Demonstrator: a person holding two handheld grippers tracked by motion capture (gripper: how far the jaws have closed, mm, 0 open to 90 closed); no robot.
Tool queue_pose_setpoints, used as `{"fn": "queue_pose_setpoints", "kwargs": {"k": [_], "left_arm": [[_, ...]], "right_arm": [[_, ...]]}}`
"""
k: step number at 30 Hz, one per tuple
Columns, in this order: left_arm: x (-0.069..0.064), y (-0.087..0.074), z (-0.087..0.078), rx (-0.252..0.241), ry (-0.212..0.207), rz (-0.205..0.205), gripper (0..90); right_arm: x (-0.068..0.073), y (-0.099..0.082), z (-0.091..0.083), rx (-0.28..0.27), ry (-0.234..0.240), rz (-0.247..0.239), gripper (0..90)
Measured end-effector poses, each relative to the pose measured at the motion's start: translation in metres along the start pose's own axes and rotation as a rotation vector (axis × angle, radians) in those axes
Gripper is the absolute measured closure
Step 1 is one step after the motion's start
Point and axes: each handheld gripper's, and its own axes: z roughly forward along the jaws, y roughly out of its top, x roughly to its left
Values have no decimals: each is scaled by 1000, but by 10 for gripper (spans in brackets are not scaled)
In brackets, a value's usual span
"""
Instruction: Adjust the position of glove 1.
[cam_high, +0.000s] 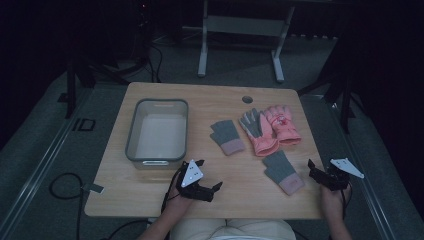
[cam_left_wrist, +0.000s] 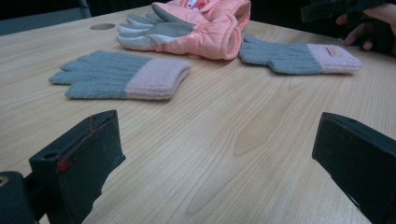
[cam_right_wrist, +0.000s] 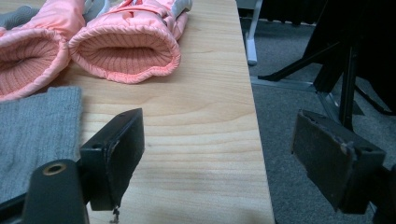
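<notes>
Bin (cam_high: 131, 134), clear plastic, rectangular with rounded corners, holds nothing, sits left on the wooden table (cam_high: 230, 195). Two grey knit gloves with pink cuffs (cam_high: 227, 136) (cam_high: 283, 171) and puffy pink ski gloves (cam_high: 270, 129) lie right of it. Left gripper (cam_high: 209, 176) and right gripper (cam_high: 320, 165) both gape apart, holding nothing, near the table's front edge.

The counter (cam_left_wrist: 261, 135) is pale wood with a smooth, faintly shiny grain. Beside the bin (cam_high: 131, 142), which looks like translucent grey plastic, lies a grey knitted glove (cam_left_wrist: 100, 79) of soft matt wool with a pink ribbed cuff. Beyond it, the pink ski gloves (cam_right_wrist: 126, 46) are padded, smooth cloth with ribbed knit linings and grey palms. The left tongs (cam_left_wrist: 219, 158) and right tongs (cam_right_wrist: 219, 158) have matt black jaws, scuffed at the edges.
</notes>
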Motion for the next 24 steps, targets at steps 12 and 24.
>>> {"fn": "queue_pose_setpoints", "kwargs": {"k": [12, 24], "left_arm": [[1, 0, 0, 3, -3, -6, 10], [0, 0, 0, 3, -1, -5, 10]], "right_arm": [[-1, 0, 0, 6, -12, 2, 173], [-3, 1, 1, 13, -3, 25, 164]]}}
